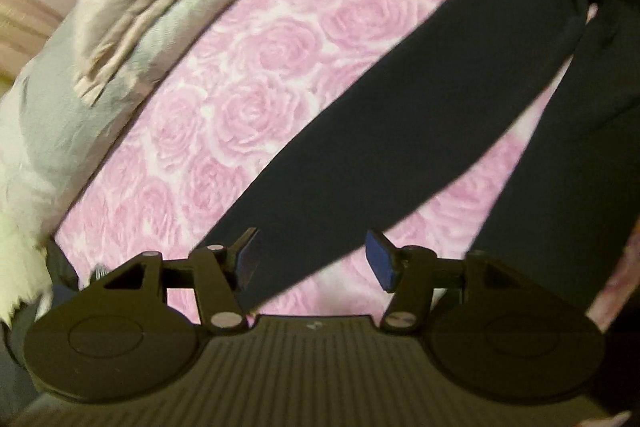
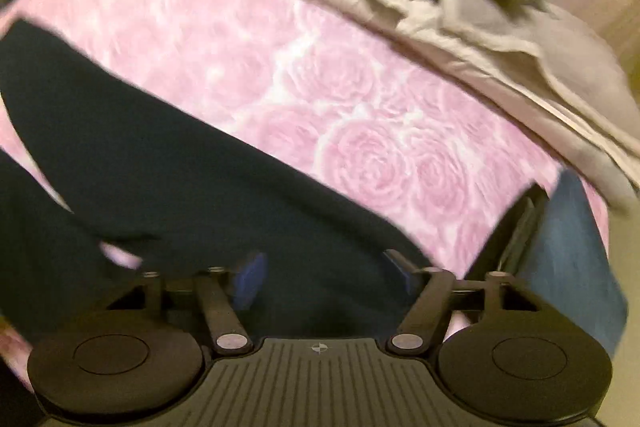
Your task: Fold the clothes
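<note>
Since both shots are smeared with motion blur, the big risk I see is a sloppy pinch: grabbing only one layer of the dark pants or snagging the rose bedsheet with it. The pants lie spread on the sheet, legs running from about 7 o'clock up to 1 o'clock in the left view. Left gripper is spread wide over a leg, holding nothing. Right gripper is also wide apart over the dark cloth; contact is unclear.
</note>
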### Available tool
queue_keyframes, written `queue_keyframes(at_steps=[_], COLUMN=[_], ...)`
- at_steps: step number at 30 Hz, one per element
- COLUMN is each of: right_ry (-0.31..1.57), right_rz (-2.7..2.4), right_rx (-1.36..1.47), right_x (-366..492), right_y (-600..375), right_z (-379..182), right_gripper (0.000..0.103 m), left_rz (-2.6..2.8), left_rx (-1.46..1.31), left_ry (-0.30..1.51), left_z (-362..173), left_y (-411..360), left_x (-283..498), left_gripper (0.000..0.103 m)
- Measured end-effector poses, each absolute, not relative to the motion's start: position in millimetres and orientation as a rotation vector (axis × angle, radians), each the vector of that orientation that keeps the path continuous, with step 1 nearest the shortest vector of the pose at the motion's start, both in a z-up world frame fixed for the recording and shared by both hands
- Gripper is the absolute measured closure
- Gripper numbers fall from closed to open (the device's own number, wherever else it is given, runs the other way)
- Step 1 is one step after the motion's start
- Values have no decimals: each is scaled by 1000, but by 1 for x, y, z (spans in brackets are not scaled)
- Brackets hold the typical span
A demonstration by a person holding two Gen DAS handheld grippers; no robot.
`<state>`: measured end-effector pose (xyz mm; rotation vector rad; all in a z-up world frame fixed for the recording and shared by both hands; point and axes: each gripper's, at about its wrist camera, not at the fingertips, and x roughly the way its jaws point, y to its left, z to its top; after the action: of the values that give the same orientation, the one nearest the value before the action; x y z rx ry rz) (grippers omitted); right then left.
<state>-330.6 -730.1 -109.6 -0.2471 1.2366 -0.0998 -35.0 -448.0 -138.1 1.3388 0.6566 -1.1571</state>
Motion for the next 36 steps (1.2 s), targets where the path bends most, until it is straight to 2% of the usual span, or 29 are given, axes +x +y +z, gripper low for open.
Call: queue_keyframes(at_steps=[7, 16, 17, 18, 20, 29, 30, 31, 34, 36], right_ry=[1357, 1454, 1461, 1468, 1478, 1497, 1502, 1507, 1524, 1529], right_rz=[211, 393, 392, 394, 407, 377, 380, 383, 391, 395], right_rx=[-475, -559, -552, -548, -550, -617, -624, -630, -643, -655], right_x=[-280, -252, -252, -253, -255, -263, -262, -261, -260, -260], right_y=[-796, -806, -806, -806, -804, -789, -789, -788, -787, -785], right_z=[-194, -248, -248, -248, -247, -251, -251, -252, -253, -253], right_gripper=[36, 36, 39, 50, 57, 63, 64, 64, 68, 78], left_rz=[-1177, -1160, -1162, -1164, -1174, -1467, -1493, -1519, -1593, -1607], left_rx=[1479, 1664, 1677, 1691, 1696, 1768, 1771, 1773, 1784, 1794], left_ry=[634, 563, 551, 538, 531, 656, 675, 693, 745, 744], left_z=[-191, -231, -233, -235, -240, -270, -270, -271, -273, -274], left_y=[-490, -502, -503, -504, -508, -521, -524, -526, -527, -526], left_x=[-28, 32, 40, 48, 64, 122, 125, 128, 129, 127], left_gripper=[51, 51, 51, 51, 51, 55, 56, 62, 83, 88])
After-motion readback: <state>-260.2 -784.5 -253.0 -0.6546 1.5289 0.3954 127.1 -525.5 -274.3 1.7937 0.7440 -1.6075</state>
